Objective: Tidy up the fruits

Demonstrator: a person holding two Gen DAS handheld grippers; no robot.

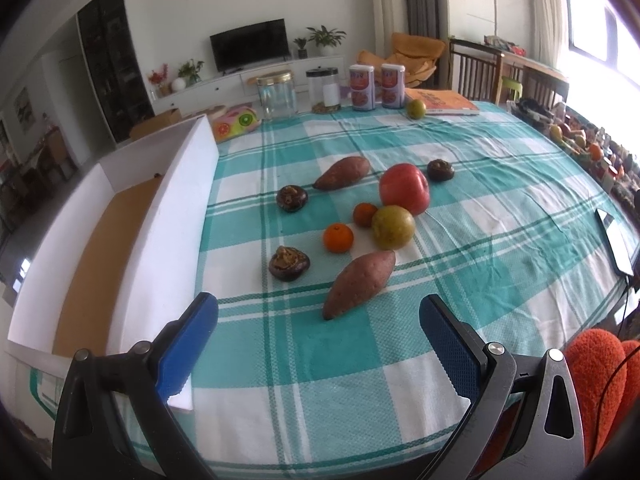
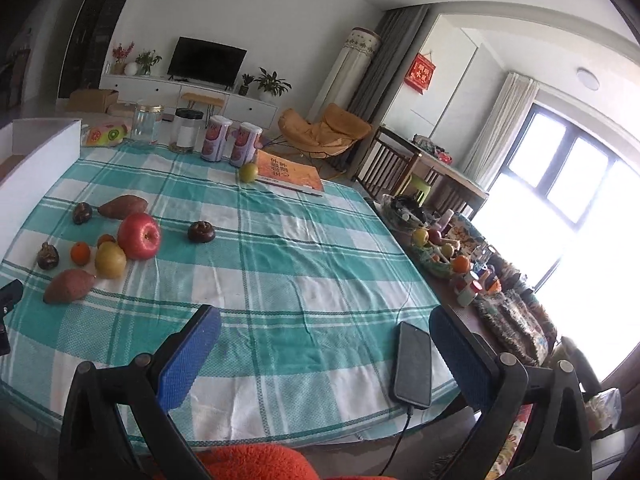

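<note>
- Your left gripper [image 1: 318,316] hangs over the near edge of the checked cloth [image 1: 480,208], jaws wide apart, nothing between them.
- Your right gripper [image 2: 324,328] hangs above the cloth's near right part, jaws also apart and empty; a phone [image 2: 414,364] lies just beside its right finger.
- The produce sits in a loose group mid-cloth: a red apple [image 1: 404,188] touching a yellow-green pear [image 1: 393,227], two small oranges [image 1: 338,237] beside them.
- One sweet potato [image 1: 359,283] lies nearest your left gripper, another [image 1: 342,173] behind the group.
- Three dark chestnut-like pieces [image 1: 289,263] are spread around the group.
- A white box [image 1: 176,208] stands along the cloth's left edge.
- A lone green fruit [image 1: 416,109] rests far back, against an orange book [image 1: 442,102].
</note>
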